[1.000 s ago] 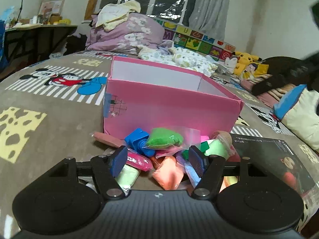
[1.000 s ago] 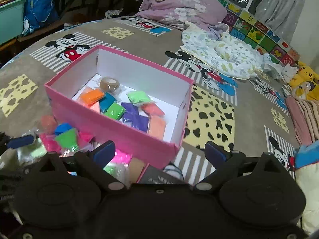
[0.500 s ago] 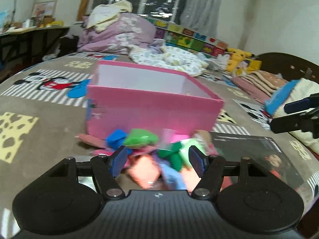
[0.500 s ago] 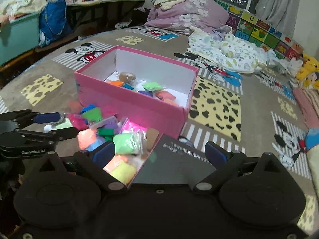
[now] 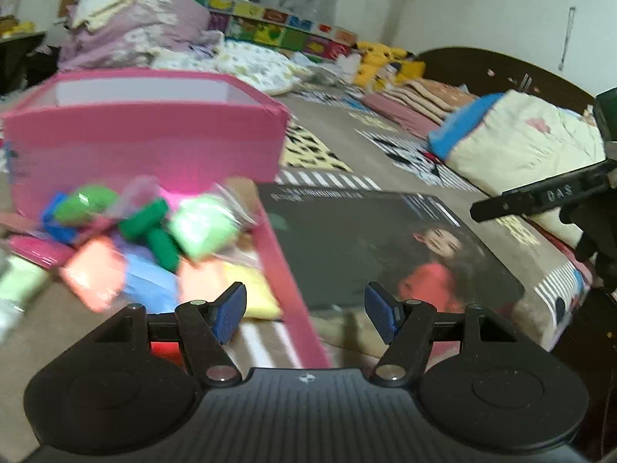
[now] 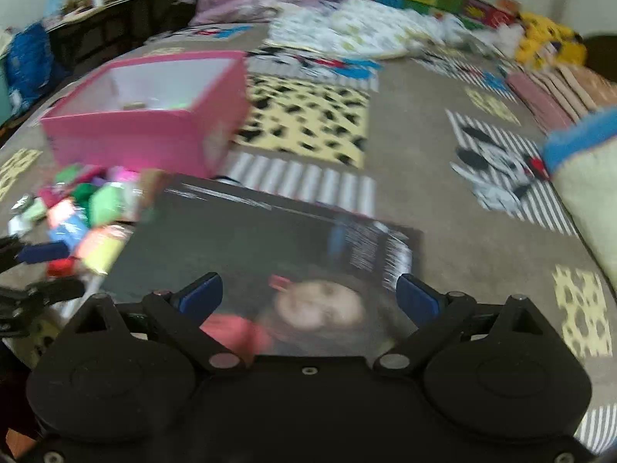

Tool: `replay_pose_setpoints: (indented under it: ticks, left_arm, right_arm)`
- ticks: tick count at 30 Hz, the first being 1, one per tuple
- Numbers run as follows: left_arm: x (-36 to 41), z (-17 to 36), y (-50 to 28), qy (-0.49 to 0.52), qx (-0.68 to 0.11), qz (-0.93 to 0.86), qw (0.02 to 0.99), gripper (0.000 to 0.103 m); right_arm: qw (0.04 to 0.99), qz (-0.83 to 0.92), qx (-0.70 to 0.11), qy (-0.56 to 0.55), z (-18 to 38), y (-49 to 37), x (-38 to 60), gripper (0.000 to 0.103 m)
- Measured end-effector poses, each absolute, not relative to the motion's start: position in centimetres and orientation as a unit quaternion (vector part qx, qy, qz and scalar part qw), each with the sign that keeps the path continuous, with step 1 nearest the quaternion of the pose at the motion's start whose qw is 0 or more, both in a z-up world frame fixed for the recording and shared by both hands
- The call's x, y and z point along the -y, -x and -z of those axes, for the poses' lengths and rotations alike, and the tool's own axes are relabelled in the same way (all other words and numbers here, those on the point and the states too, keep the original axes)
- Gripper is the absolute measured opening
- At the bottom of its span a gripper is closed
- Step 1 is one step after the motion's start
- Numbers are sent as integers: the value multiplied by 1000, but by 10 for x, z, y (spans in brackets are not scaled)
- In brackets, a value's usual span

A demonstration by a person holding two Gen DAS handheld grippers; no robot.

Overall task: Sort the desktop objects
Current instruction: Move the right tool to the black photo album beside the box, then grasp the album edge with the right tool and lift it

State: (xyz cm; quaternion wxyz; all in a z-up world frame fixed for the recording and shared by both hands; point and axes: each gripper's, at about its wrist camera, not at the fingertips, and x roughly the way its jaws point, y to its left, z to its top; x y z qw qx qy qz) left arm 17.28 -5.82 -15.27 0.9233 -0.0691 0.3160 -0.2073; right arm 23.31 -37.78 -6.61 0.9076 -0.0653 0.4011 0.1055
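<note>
Jaws of the left gripper stood partly apart with nothing between them, and those of the right gripper stood wide and equally empty. Since a second ago both views had swung off the pile and box toward the dark magazine, which now lay directly beneath and ahead of the right gripper, its pink near-left edge passing under the left gripper. That suggests the magazine had become the next thing to sort, with neither gripper yet touching it. Ahead and to the left of both grippers, the heap of coloured clay packets lay on the bed cover, pressed against the magazine's left edge. Beyond the heap stood the pink box, open-topped, with a few packets showing inside in the right view. Right of the magazine the patterned bed cover lay bare, offering room to slide or lift; a cream pillow bounded it further right.
</note>
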Motion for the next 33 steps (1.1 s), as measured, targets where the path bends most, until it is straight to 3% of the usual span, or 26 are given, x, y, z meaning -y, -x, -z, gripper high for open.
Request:
replay_pose_setpoints:
  ticks: [10, 20, 33]
  left_arm:
    - [76, 170, -185, 93, -338, 226, 909, 67]
    - [77, 172, -192, 99, -349, 220, 906, 67]
    - [78, 148, -184, 99, -327, 257, 904, 66]
  right_arm:
    - [904, -93, -413, -52, 103, -241, 443, 97]
    - [871, -138, -467, -61, 142, -242, 442, 97]
    - [884, -154, -438, -49, 110, -209, 441, 99]
